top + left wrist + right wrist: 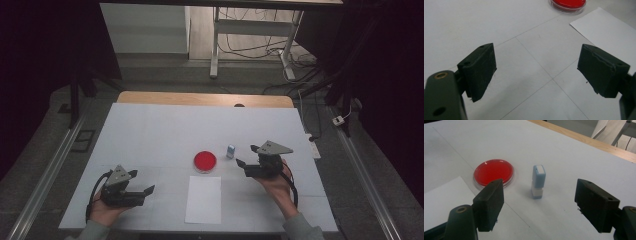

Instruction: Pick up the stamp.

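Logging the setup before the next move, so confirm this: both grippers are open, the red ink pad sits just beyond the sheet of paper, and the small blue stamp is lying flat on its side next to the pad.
One detail is wrong: the small blue stamp stands upright beside the red ink pad, as the right gripper view shows. The left gripper and right gripper are open, and the pad sits just beyond the sheet of paper.

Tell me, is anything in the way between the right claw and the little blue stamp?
Nothing visible is. The right gripper is open, and the blue stamp stands upright straight ahead between its jaws, bare table between them. The red ink pad sits off to one side.
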Available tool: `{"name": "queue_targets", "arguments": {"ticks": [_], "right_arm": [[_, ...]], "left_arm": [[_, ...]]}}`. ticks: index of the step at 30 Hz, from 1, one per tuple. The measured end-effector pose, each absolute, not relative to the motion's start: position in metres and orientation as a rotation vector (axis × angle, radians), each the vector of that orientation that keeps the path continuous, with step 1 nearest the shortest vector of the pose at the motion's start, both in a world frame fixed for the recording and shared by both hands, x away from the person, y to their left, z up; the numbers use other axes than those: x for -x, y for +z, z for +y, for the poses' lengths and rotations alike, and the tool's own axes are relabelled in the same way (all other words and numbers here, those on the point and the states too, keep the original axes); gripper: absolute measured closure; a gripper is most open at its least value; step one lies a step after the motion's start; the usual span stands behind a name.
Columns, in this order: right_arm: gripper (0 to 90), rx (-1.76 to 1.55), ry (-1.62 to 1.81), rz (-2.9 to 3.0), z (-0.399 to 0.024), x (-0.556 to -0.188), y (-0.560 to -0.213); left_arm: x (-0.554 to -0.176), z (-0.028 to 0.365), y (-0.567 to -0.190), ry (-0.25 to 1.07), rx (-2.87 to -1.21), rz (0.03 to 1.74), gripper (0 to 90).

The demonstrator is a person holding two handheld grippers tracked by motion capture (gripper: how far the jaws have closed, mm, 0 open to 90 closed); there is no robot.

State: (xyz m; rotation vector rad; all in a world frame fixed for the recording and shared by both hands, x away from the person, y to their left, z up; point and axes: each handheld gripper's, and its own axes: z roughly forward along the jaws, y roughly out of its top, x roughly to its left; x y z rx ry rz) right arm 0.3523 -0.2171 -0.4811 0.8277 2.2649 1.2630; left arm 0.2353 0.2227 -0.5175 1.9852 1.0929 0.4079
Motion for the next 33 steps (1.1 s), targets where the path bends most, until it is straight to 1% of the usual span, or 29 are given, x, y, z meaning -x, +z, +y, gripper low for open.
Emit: {"name": "queue_targets", "arguments": {"ticks": [17, 29, 33], "right_arm": [[24.1, -0.806, 1.227, 2.327, -0.189, -0.374, -0.492], [24.8, -0.822, 1.209, 2.33, -0.182, -0.384, -0.495], [26.7, -0.823, 1.204, 2.329, -0.181, -0.387, -0.497]], "left_arm": [[-0.235, 0.222, -0.518, 0.406, -1.992, 1.092, 15.9], [-0.235, 0.222, -0.519, 0.407, -1.993, 1.092, 15.9], [-0.236, 0.222, -0.519, 0.407, -1.995, 1.092, 15.9]]}}
